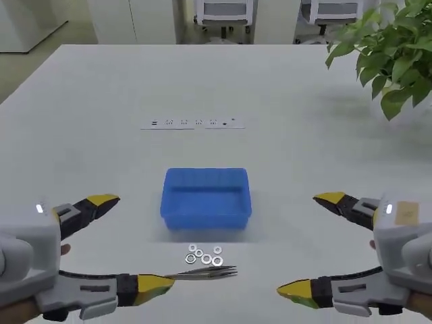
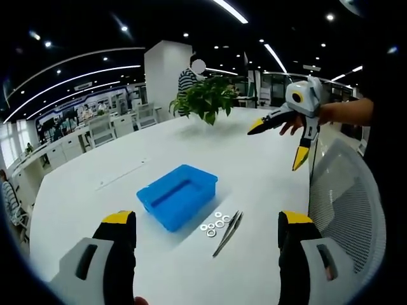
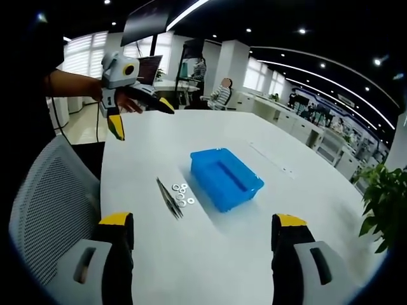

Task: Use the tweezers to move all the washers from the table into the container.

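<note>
Several small silver washers lie in a cluster on the white table just in front of a blue rectangular container. Metal tweezers lie flat beside the washers, on the near side. My left gripper hovers open at the lower left, nothing between its yellow tips. My right gripper hovers open at the lower right, also holding nothing.
A power strip lies across the table beyond the container. A green potted plant stands at the far right. A mesh chair sits at the table's near edge. Office chairs stand past the far edge.
</note>
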A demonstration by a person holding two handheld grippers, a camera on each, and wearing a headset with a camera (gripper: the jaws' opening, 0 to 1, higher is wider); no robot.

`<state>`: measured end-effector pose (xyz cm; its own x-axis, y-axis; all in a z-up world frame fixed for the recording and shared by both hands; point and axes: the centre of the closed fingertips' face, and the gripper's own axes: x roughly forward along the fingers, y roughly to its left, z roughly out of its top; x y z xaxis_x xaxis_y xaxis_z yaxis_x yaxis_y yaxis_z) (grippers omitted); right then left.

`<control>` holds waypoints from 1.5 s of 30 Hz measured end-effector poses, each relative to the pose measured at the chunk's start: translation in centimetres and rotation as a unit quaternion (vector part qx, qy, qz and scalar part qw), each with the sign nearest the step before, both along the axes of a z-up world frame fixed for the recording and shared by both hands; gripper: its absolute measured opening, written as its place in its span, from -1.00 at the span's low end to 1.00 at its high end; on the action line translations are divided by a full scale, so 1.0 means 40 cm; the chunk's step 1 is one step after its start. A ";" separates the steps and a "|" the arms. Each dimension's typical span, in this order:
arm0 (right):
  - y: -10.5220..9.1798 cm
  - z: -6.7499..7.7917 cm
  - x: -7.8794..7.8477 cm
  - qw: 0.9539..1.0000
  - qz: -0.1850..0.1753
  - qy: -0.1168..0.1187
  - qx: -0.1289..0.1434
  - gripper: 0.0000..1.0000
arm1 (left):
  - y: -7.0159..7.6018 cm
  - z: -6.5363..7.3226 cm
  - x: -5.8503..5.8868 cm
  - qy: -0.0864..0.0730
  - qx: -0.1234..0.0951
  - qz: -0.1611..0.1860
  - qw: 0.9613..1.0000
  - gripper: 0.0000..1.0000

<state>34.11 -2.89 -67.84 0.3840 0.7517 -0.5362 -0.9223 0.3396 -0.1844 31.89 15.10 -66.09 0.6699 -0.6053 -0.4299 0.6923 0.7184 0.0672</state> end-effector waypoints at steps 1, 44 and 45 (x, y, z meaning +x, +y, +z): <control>0.001 -0.004 0.000 1.000 0.002 0.005 -0.001 0.82 | -0.001 0.000 0.003 0.000 0.002 -0.003 1.000 0.98; 0.131 -0.115 0.001 0.979 0.185 0.006 -0.083 0.07 | -0.070 -0.146 0.019 0.069 0.084 -0.139 0.984 0.12; 0.134 -0.120 0.000 0.978 0.189 0.006 -0.085 0.05 | -0.071 -0.153 0.020 0.073 0.087 -0.142 0.983 0.09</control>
<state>34.09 2.48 -72.63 0.0881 0.7387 -0.6683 -0.9787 -0.0608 -0.1962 32.68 12.27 -72.21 0.4085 -0.6675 -0.6226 0.8748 0.4810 0.0583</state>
